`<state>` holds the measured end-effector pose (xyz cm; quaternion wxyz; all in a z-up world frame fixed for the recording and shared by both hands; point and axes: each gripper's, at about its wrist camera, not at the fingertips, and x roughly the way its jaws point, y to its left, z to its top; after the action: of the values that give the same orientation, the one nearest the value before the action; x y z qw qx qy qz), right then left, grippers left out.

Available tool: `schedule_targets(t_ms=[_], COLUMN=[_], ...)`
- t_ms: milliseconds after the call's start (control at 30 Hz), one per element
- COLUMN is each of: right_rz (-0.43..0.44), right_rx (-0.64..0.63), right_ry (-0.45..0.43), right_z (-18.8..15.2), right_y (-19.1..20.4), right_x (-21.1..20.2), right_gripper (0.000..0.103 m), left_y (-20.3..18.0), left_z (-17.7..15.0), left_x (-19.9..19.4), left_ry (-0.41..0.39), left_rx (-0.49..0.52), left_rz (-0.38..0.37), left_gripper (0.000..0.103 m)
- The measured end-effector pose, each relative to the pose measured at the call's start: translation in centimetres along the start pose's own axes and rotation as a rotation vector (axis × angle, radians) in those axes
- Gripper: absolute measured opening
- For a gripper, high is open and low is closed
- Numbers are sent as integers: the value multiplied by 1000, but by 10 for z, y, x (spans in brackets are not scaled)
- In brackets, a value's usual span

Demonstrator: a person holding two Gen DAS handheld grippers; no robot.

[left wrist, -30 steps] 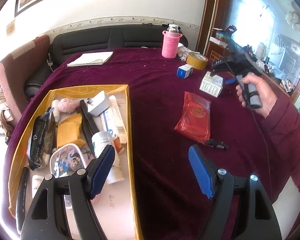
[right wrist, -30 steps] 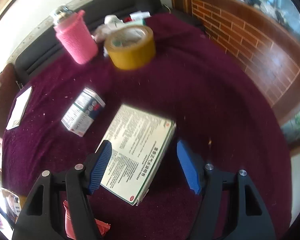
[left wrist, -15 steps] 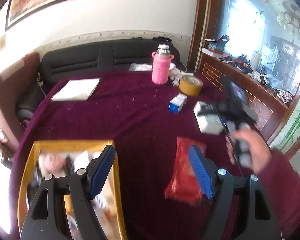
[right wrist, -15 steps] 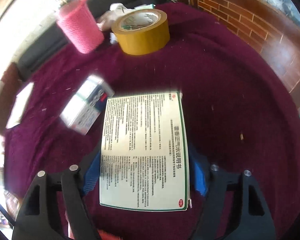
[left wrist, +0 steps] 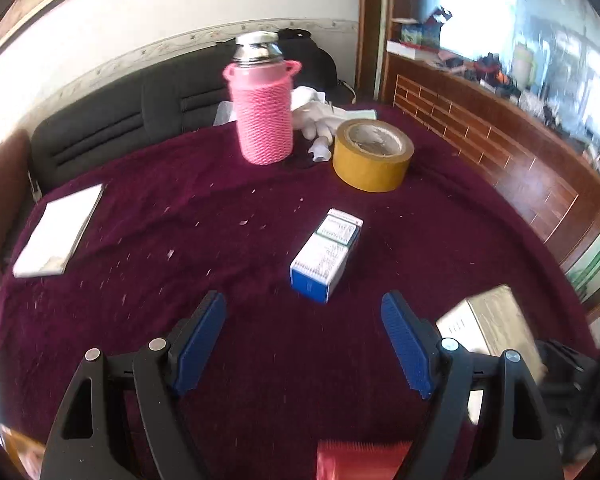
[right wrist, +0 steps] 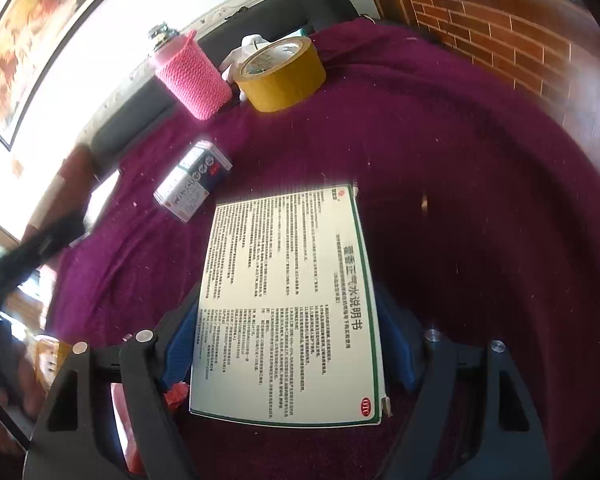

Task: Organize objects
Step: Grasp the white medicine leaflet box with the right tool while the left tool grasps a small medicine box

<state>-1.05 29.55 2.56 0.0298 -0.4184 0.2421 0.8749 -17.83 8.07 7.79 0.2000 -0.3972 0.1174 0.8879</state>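
My left gripper point(left wrist: 302, 344) hangs open over the purple cloth, nothing between its blue pads. Just beyond it lies a small blue-and-white box point(left wrist: 326, 256). A large white medicine box point(right wrist: 288, 304) with a green border and printed text lies flat between the fingers of my right gripper point(right wrist: 286, 354). Those jaws are opening, one blue pad along each long side of the box. In the left wrist view the large box point(left wrist: 488, 324) shows blurred at the right edge. The small box point(right wrist: 192, 184) also lies ahead and to the left in the right wrist view.
A pink knitted bottle point(left wrist: 264, 116) and a yellow tape roll point(left wrist: 374, 156) stand at the far side, white cloth behind them. A white notebook point(left wrist: 56, 236) lies far left. A red packet point(left wrist: 364, 460) sits under my left gripper. A black sofa and a brick-patterned cabinet border the table.
My left gripper swung away from the yellow tray and across the table to the small box. My right gripper dropped lower around the large white box, its jaws wider than before.
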Motion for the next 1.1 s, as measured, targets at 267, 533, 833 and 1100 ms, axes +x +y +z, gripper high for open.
schedule_targets(t_ms=[267,533,833,1100], right_rz=[-22,-45,-53,97], right_rx=[-14,-35,-55,32], right_ry=[12,10,14,13], right_z=[1,2,2,5], right_y=[3,7,9,-7], right_x=[3,8,9,2], right_gripper=[79,79,78,77], left_y=[-40,-52,-33,19], left_z=[27,11,7,-34], left_x=[63,96,36,-113], left_ry=[-11,32,-20,-167], left_rx=[222,288,187,47], left_rz=[74,138,91,49], left_gripper=[75,68,29,29])
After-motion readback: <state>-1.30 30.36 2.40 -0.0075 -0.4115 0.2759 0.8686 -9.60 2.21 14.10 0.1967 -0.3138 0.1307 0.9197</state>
